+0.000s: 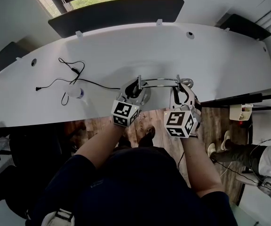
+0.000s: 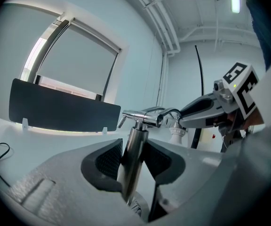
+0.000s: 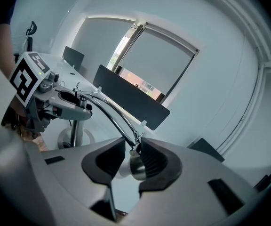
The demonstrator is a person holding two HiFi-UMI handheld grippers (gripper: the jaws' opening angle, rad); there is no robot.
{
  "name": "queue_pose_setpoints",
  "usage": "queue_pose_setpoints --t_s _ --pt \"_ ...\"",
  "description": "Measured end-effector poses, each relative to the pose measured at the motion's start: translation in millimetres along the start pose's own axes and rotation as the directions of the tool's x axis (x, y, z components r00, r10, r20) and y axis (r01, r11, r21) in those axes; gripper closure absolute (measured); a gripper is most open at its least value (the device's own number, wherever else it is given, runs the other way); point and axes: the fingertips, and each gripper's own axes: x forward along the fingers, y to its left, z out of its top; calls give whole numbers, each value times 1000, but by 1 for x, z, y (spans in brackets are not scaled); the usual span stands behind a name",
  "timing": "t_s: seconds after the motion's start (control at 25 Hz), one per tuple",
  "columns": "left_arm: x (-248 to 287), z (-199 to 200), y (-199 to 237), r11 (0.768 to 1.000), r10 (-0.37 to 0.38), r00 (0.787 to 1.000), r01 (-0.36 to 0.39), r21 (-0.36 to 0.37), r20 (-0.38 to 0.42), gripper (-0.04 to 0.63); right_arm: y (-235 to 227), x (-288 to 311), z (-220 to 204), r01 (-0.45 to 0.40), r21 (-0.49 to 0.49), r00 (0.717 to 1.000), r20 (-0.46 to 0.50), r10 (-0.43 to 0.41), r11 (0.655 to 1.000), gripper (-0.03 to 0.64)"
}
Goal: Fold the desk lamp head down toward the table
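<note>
A chrome desk lamp stands near the front edge of the white desk [image 1: 126, 51], on a round base [image 1: 144, 99]. My left gripper [image 1: 133, 93] is shut on the lamp's upright post [image 2: 134, 147], which runs up between its dark pads. From the top of the post a thin curved arm [image 1: 159, 80] reaches right to the lamp head [image 1: 187, 83]. My right gripper [image 1: 184, 94] is shut on the lamp head [image 3: 136, 167], a small chrome cone sitting low between the pads. In the right gripper view the arm [image 3: 109, 112] arcs back to the left gripper [image 3: 67, 106].
A black cable [image 1: 72, 72] and a small white plug [image 1: 77, 93] lie on the desk to the left of the lamp. A dark divider panel [image 1: 116, 11] runs along the desk's far edge. Another person's legs [image 1: 234, 149] show at the right, on the wooden floor.
</note>
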Motion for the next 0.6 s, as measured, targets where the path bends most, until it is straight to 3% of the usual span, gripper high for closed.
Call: queue_pose_setpoints --t_s 0.6 --pt "0 1 2 1000 12 1000 -12 -1 -6 468 14 15 -17 -27 55 1000 -7 27 998 520"
